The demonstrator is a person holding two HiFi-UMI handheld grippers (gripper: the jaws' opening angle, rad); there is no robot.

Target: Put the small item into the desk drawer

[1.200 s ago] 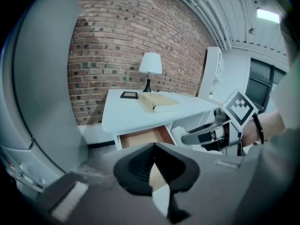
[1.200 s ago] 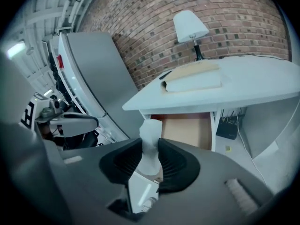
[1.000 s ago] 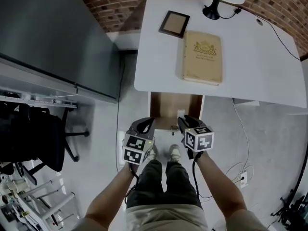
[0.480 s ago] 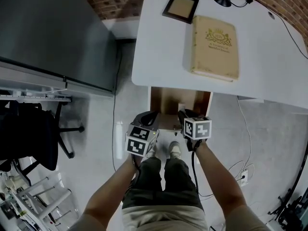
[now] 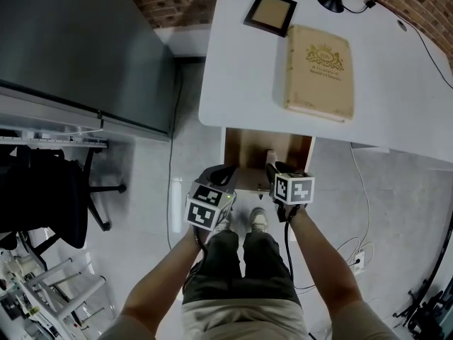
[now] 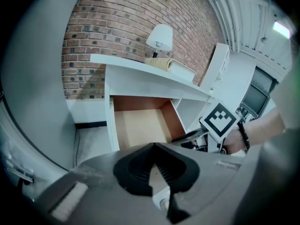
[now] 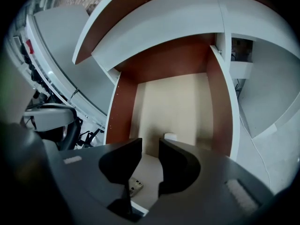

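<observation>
Over the open drawer (image 5: pixel 248 154) under the white desk (image 5: pixel 241 83), a person holds both grippers at the drawer's front edge. The small item (image 5: pixel 270 155), pale and blocky, lies on the drawer floor toward the right side, just beyond the tips of the right gripper (image 5: pixel 272 168). By the look of things the placing itself is done, and what remains is a clean retreat and perhaps a push to close the drawer. That calls for drawing the right gripper straight back and up, so that neither jaw clips the item or the drawer front. Any push should land squarely on the front panel, slow and even, so that the light item does not skid toward the back or jam under the desk. In the right gripper view, the right gripper (image 7: pixel 150 146) has its jaws a narrow gap apart with nothing between them. Only bare drawer floor shows through the gap, and the item (image 7: pixel 170 136) sits apart from both jaws. The left gripper (image 5: pixel 225 171) hangs over the drawer's left front corner. In its own view the left gripper (image 6: pixel 153 146) has its jaw tips pressed together, pinching nothing and touching nothing.
</observation>
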